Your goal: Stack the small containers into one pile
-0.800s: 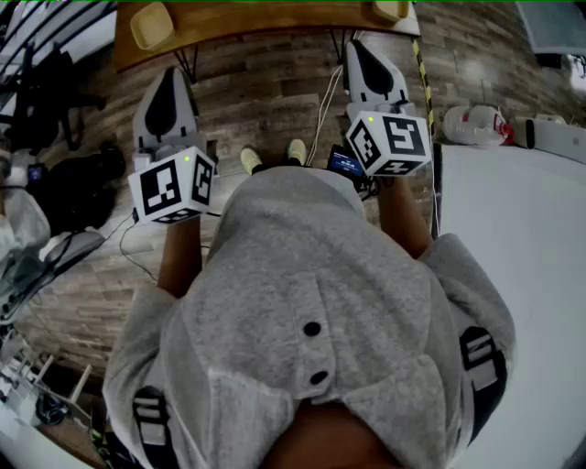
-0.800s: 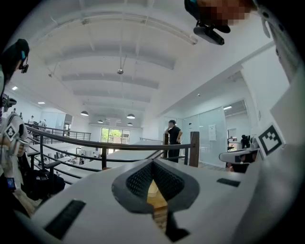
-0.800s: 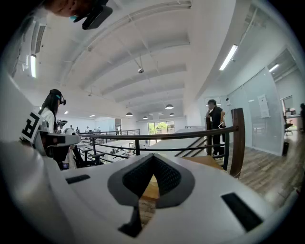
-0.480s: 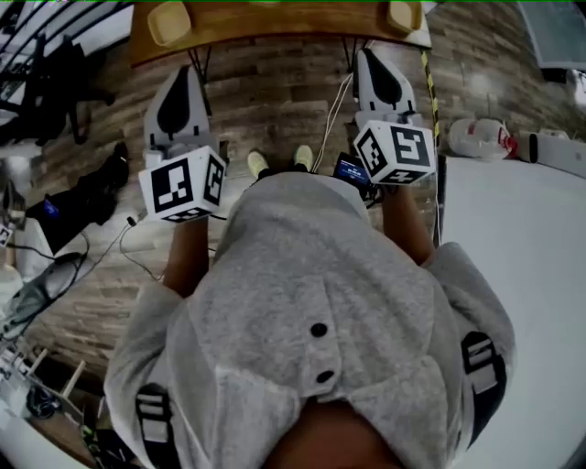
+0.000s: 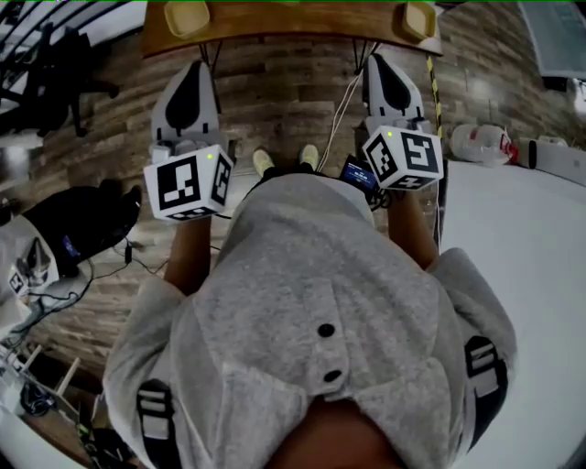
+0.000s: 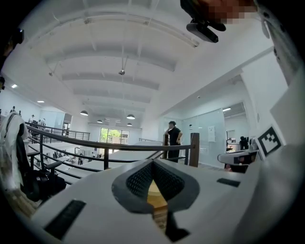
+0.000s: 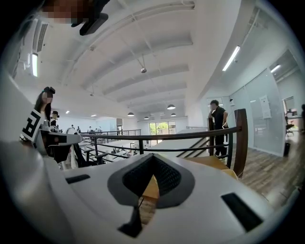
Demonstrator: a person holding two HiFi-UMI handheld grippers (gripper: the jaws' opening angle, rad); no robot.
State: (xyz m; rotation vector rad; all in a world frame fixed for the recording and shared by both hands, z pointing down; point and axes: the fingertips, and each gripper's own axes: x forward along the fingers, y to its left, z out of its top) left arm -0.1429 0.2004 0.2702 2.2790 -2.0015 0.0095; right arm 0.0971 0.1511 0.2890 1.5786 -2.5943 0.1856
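Head view: the person stands a bit back from the wooden worktop [image 5: 293, 23], which only pokes in along the top edge. Two small yellowish containers sit on it, well apart: the left container [image 5: 188, 16] and the right container [image 5: 414, 18]. They look like shallow rimmed dishes, so probably light, stiff and a little slippery. Pinching one wall over the rim seems the safest hold, and nesting them shouldn't take any force.

The left gripper [image 5: 189, 73] and right gripper [image 5: 379, 66] hang over the floor, short of the worktop's near edge, each roughly in line with a container. There's plenty of open room ahead. The things to mind are that front edge, the dark legs under it, and the cables [image 5: 339, 101] trailing down by the right gripper.

Left gripper view: the jaws are together with nothing between them, just a sliver of wood showing through the gap. Beyond is a railing [image 6: 95, 143] and a bystander [image 6: 174, 138] far off. No container is visible here.

Right gripper view: same deal, jaws closed and empty, with wood showing just past them on the right. No container here either.
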